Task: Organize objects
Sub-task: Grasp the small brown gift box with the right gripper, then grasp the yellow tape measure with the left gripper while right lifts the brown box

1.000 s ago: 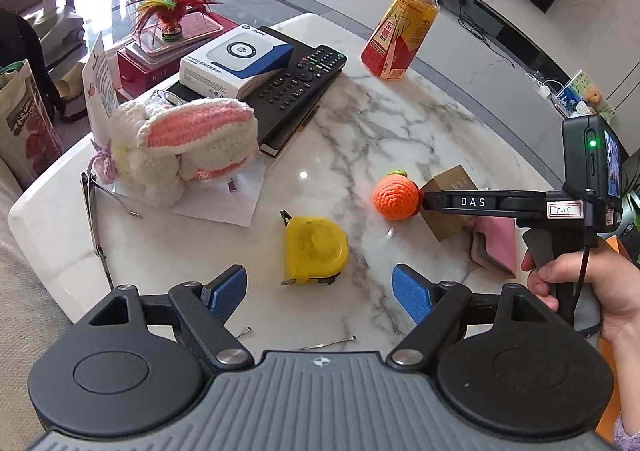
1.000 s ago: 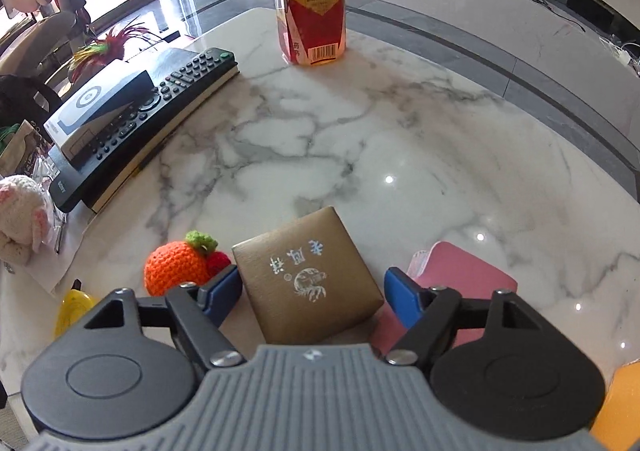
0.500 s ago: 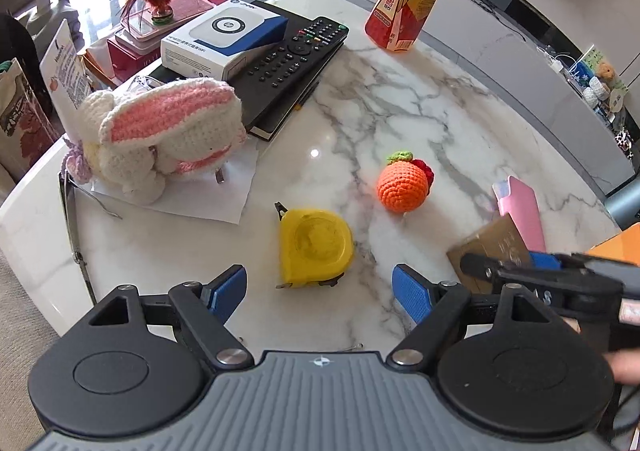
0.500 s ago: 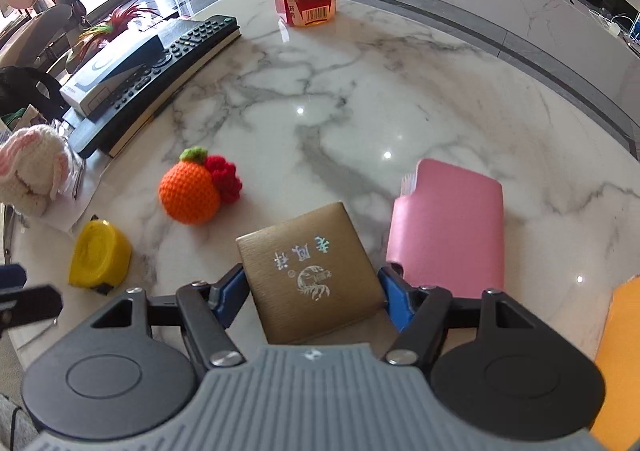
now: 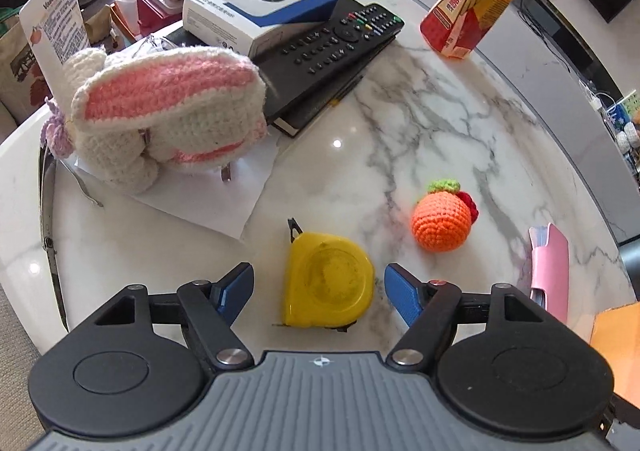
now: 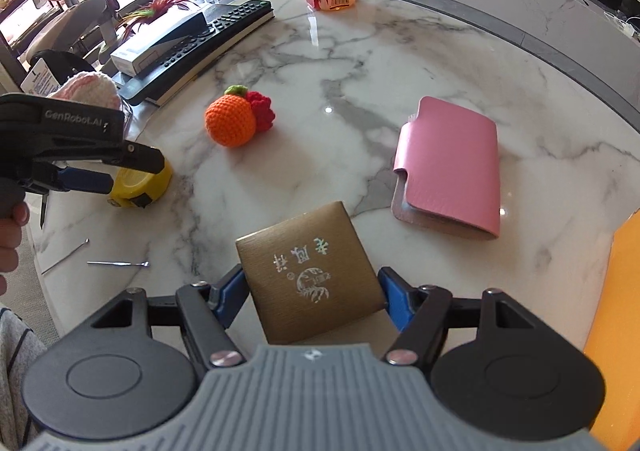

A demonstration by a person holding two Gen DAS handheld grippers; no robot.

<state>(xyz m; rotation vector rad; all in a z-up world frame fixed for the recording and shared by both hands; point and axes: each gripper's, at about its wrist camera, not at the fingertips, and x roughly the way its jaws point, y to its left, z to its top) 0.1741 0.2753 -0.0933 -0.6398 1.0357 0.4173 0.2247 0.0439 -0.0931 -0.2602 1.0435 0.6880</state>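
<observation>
Marble table (image 5: 420,123): your left gripper (image 5: 319,287) is closing around the yellow tape measure (image 5: 328,285), pads not yet touching. Just beside it, your right gripper (image 6: 313,297) clamps the brown box (image 6: 310,275).

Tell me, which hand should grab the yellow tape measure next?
The left. The left gripper already has the yellow tape measure between its closing jaws, pads not yet touching. The right gripper is busy, clamped on the gold box.
</observation>
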